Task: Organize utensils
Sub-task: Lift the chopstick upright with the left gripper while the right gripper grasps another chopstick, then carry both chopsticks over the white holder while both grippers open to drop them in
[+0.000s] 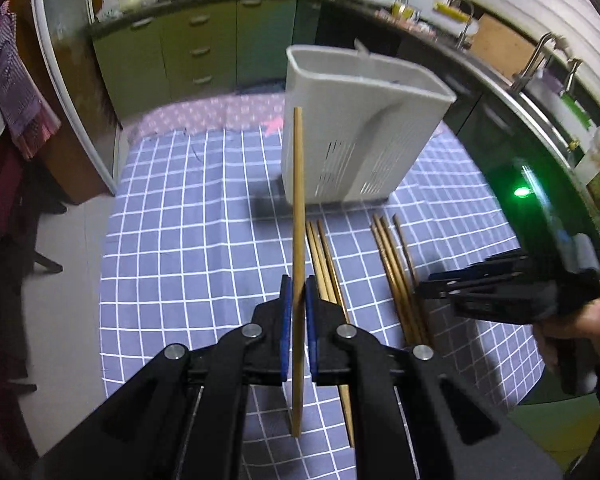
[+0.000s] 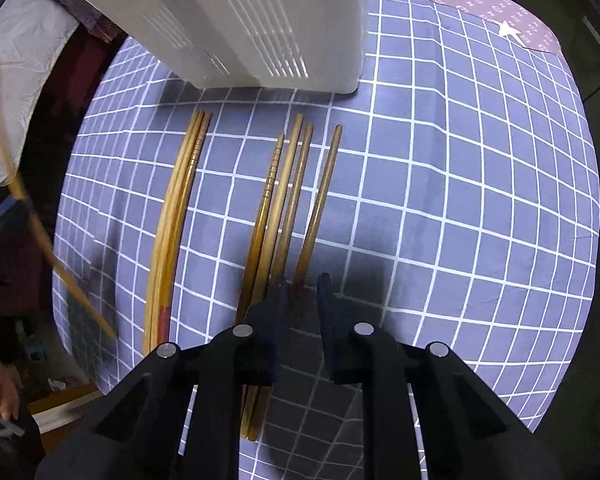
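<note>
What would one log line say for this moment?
left gripper: shut on chopstick | right gripper: over chopsticks | holder: upright

White slotted utensil holder (image 1: 352, 128). Tan wooden chopsticks (image 2: 296, 196), one red-banded (image 2: 163, 320). Blue-grey cloth (image 2: 460, 200) with white grid on counter; mauve patterned cloth (image 1: 212, 114) behind. Black claws, blue pads (image 1: 287, 320). Green cabinets (image 1: 204, 44).

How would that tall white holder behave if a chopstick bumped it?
The white holder looks like thin slotted plastic, so probably light. It stands tall on a narrow base, so a push near its rim might tip it. On the checked cloth it may slide little.
</note>
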### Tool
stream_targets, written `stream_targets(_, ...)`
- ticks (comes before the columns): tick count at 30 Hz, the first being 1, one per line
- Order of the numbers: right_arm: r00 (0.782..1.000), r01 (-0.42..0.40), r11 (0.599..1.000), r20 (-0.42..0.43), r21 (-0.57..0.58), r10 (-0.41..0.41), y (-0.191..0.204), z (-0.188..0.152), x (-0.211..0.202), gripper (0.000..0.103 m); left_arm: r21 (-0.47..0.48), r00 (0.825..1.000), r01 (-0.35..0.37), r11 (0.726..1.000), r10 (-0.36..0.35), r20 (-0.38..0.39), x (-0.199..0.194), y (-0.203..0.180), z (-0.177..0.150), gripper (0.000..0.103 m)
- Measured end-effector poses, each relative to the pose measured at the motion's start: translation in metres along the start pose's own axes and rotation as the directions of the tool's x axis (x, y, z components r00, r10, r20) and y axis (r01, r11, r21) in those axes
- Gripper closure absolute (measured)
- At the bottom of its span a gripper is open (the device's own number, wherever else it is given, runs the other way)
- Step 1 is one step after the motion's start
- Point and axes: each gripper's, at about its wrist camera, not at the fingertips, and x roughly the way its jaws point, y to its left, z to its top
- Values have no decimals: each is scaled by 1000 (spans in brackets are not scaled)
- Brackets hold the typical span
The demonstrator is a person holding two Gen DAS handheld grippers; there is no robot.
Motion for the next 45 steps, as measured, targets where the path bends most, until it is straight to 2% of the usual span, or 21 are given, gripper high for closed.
stream_targets(3,1000,15,1000,-19,10,-15,6,4,7,86,6,999,5,1000,-6,48,-11,2,-5,96)
stream_targets(8,997,71,997,-17,10,-71,16,7,11,87,21,996,6,1000,-8,84,-19,2,-15,96)
stream_targets(10,993,120,993,-4,0,-120,22,6,12,91,23,996,12,1000,-14,93,-21,4,-17,96)
stream_targets(13,991,135,991,0,2,-135,26,6,13,94,31,994,15,999,-18,106,-23,3,-19,96)
stream_targets(18,997,70,998,28,11,-70,22,-1,2,96,43,993,19,999,-24,120,-28,0,-22,96)
stream_targets(21,995,34,999,92,2,-35,19,-11,-18,96,52,991,19,998,-26,135,-32,-2,-22,96)
stream_targets(26,978,-8,1000,209,-27,13,12,-32,-56,96,63,987,20,998,-30,159,-41,-6,-26,96)
stream_targets(32,943,-29,998,329,-48,44,-2,-64,-91,96,69,985,20,997,-31,172,-52,-8,-27,96)
stream_targets(37,928,-41,997,369,-59,60,-7,-75,-105,96,74,984,13,997,-26,177,-56,-9,-26,96)
stream_targets(45,919,-53,996,386,-77,79,-6,-78,-111,96,81,984,16,997,-31,178,-58,-12,-22,96)
